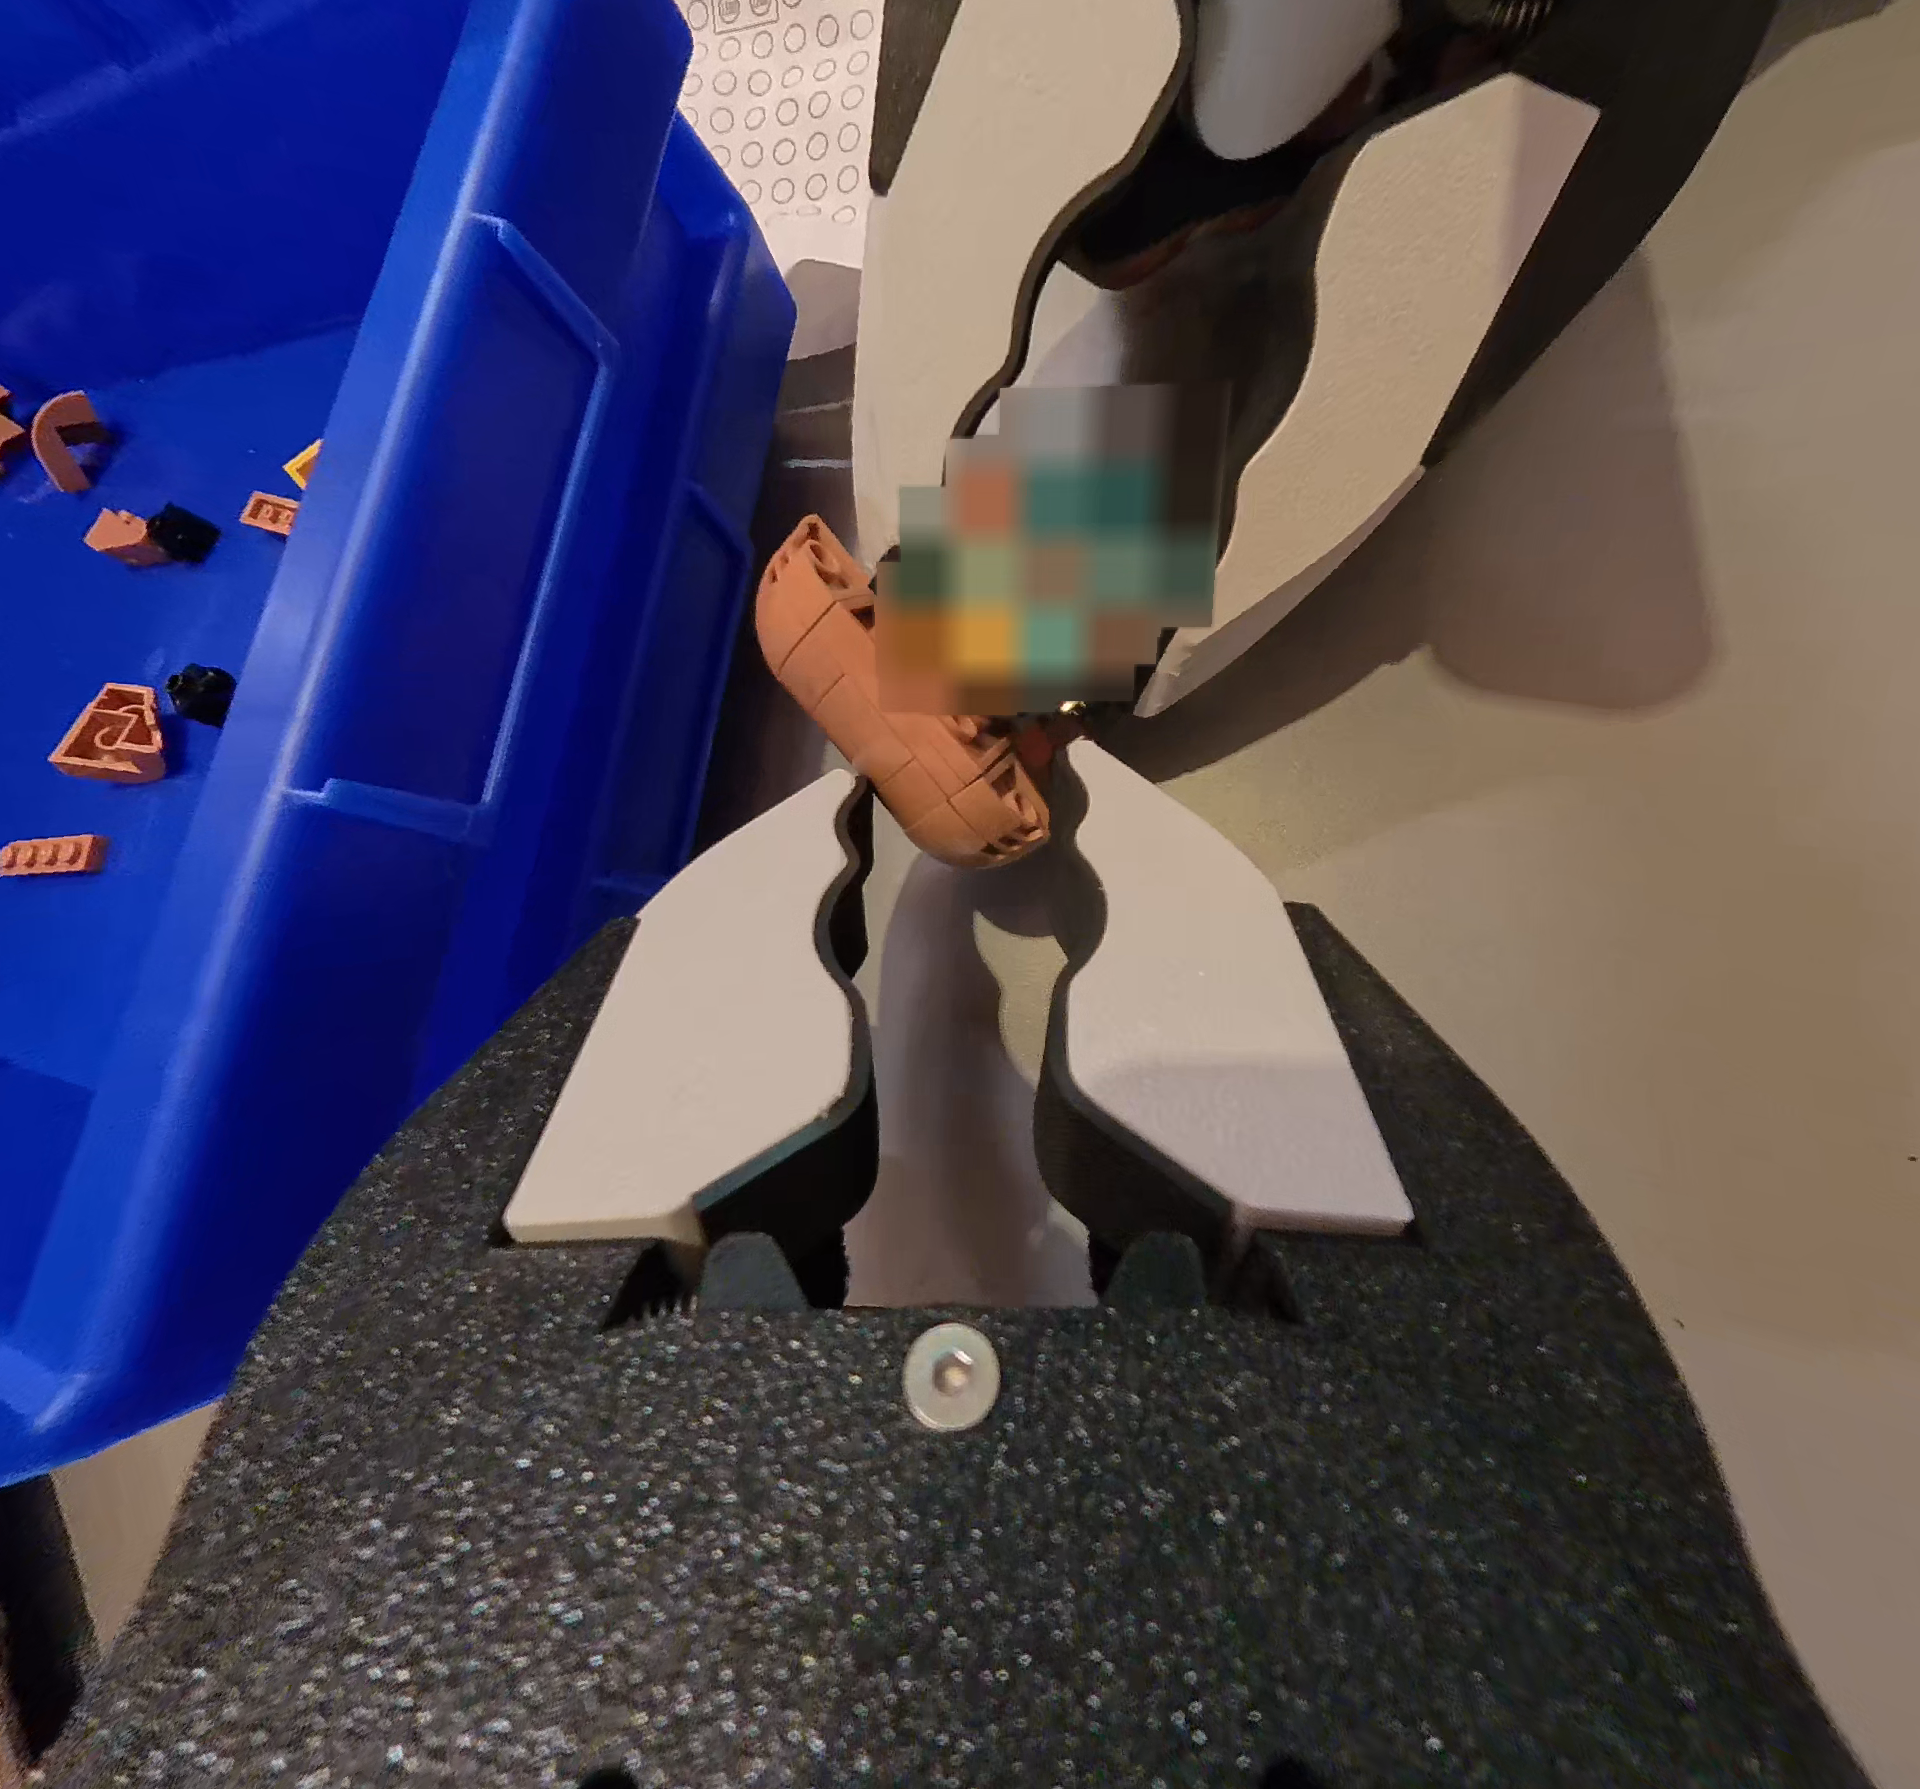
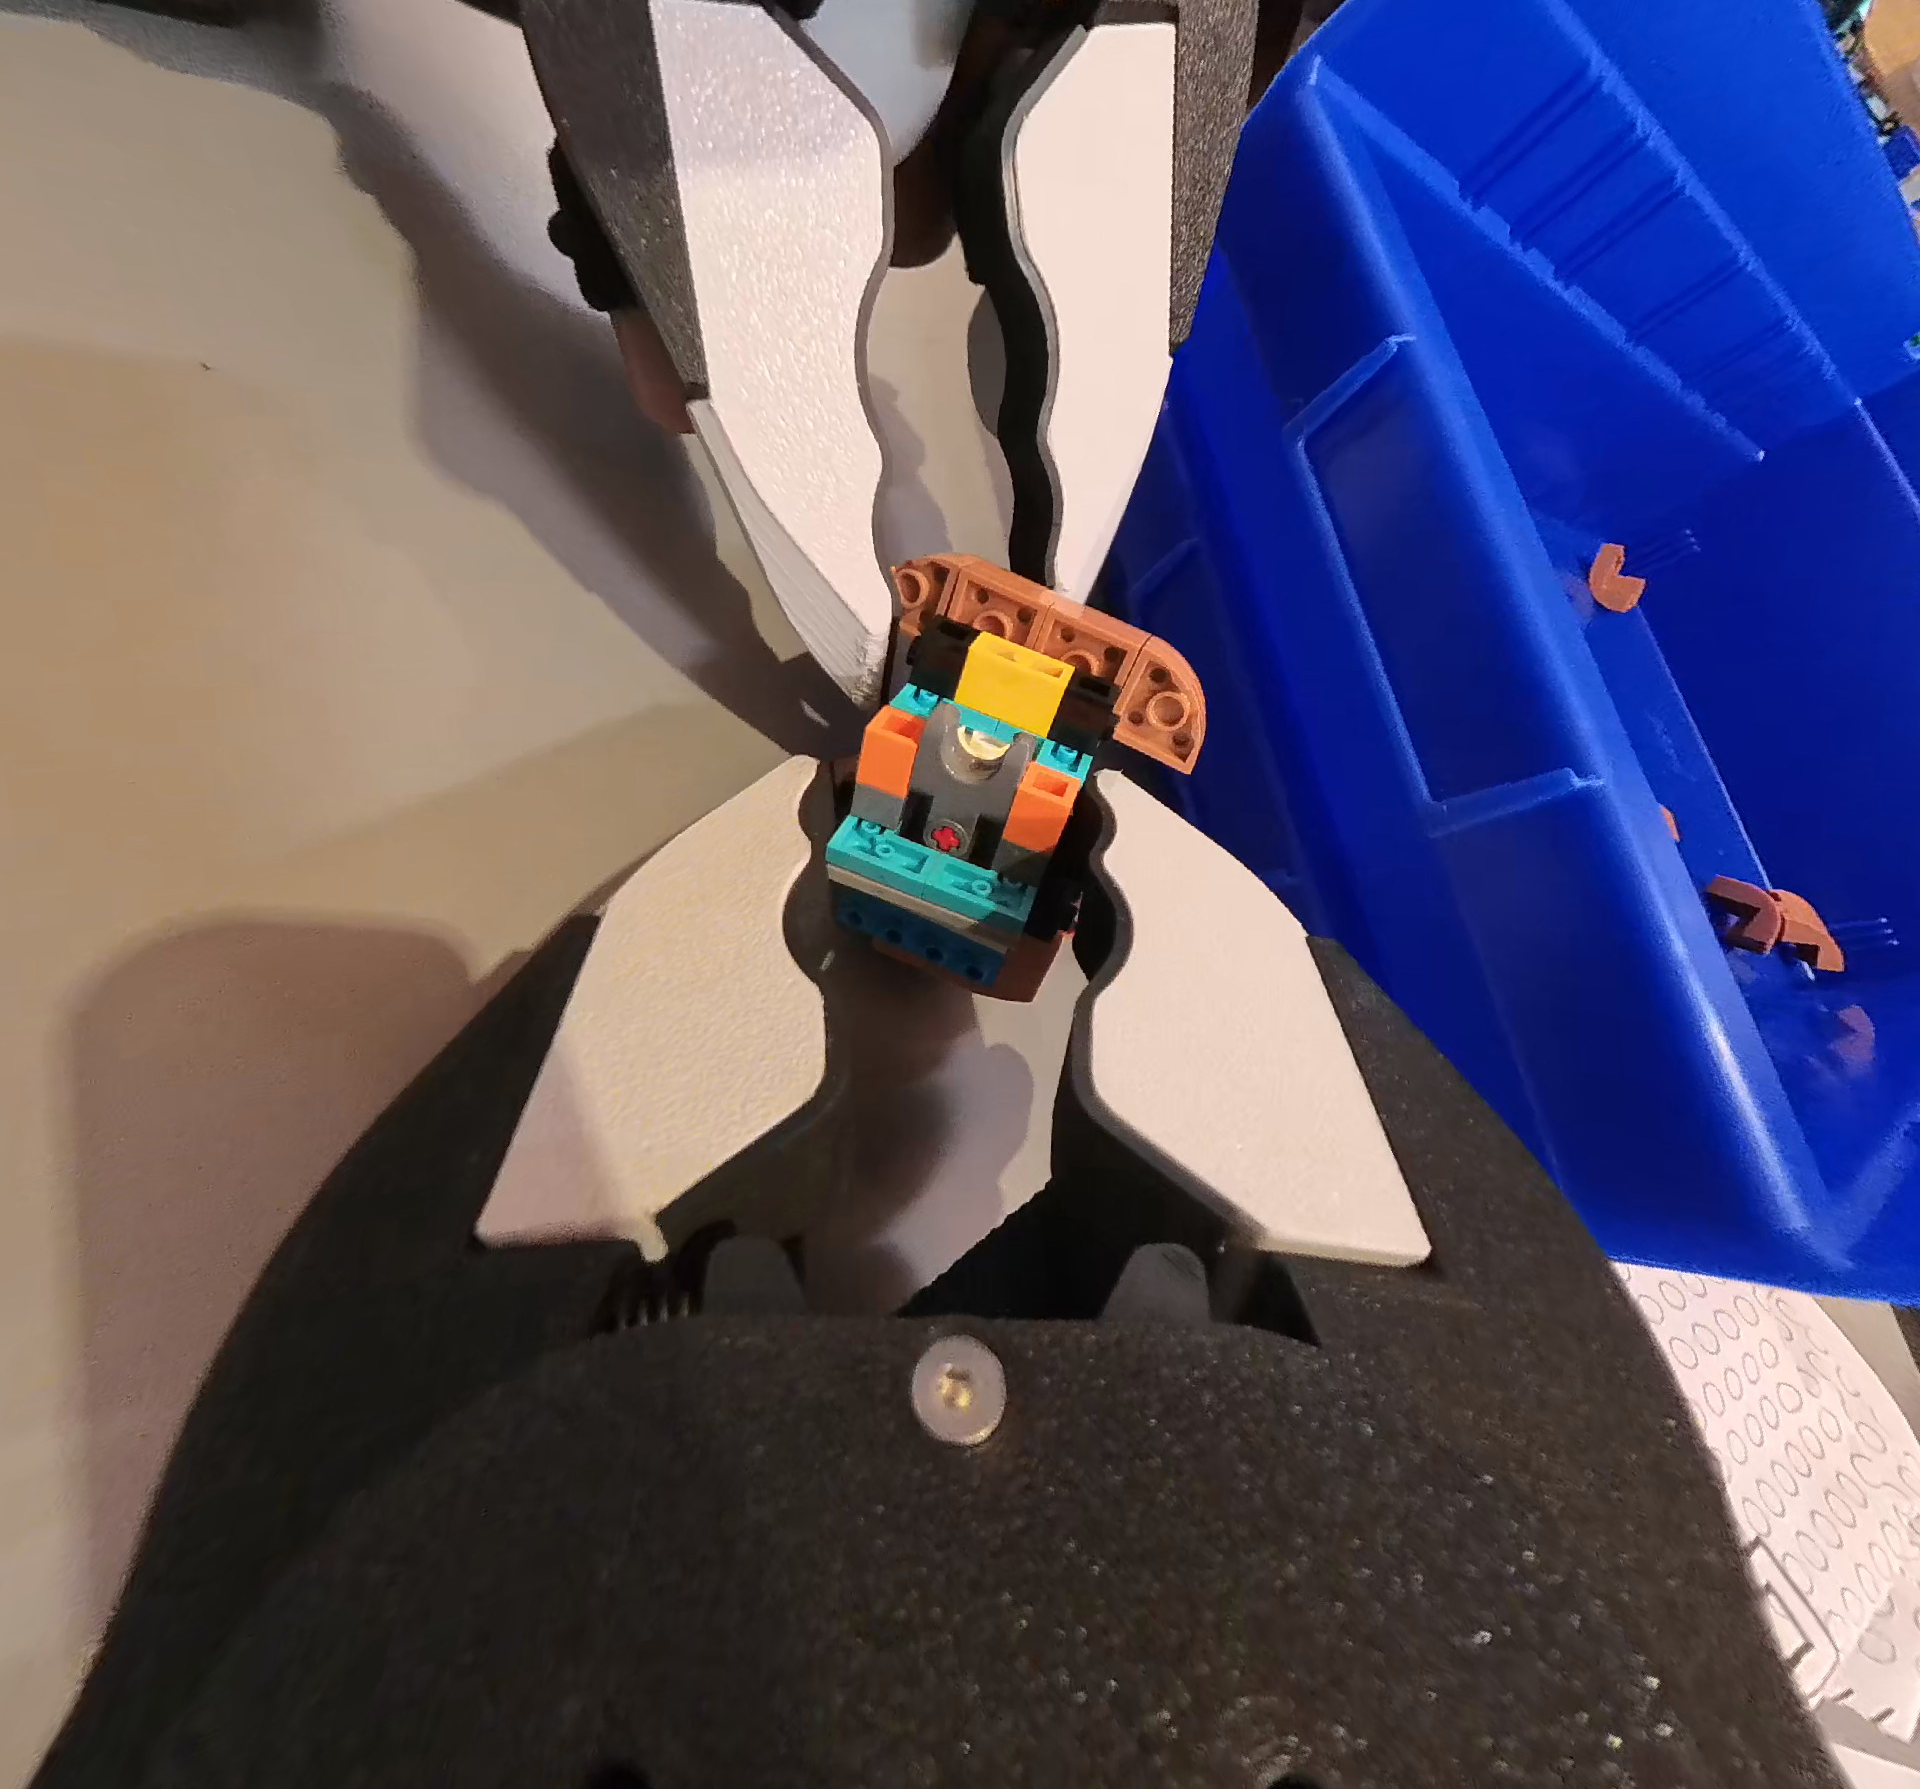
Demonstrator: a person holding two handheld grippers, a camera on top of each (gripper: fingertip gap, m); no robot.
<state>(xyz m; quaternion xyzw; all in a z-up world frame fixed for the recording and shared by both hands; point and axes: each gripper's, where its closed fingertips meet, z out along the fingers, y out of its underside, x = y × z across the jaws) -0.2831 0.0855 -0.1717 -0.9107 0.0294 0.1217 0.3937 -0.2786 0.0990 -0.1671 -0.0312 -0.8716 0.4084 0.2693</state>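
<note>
A pale, smooth tabletop [image 1: 1662, 908] spreads under everything, with a white studded baseplate [image 1: 790, 77] lying flat beside one glossy blue plastic bin [image 1: 468, 596]. The bin is ribbed on its outer wall and sits tilted in both views; on its floor lie about eight loose bricks [image 1: 109, 737], mostly brown with two black.

The two grippers meet tip to tip just beside the bin, each a grainy black body with grey, wavy-edged fingers. The right gripper [image 2: 961, 866] points forward along the table and pinches one small brick model [image 2: 951, 825] at its lower blocks; the model is a stack of teal, orange, yellow, grey and black pieces. The left gripper [image 1: 961, 783] faces it from the opposite side, its fingers drawn close on the curved brown plate [image 1: 894, 731] along the model's far edge, a rounded, studded strip.
</note>
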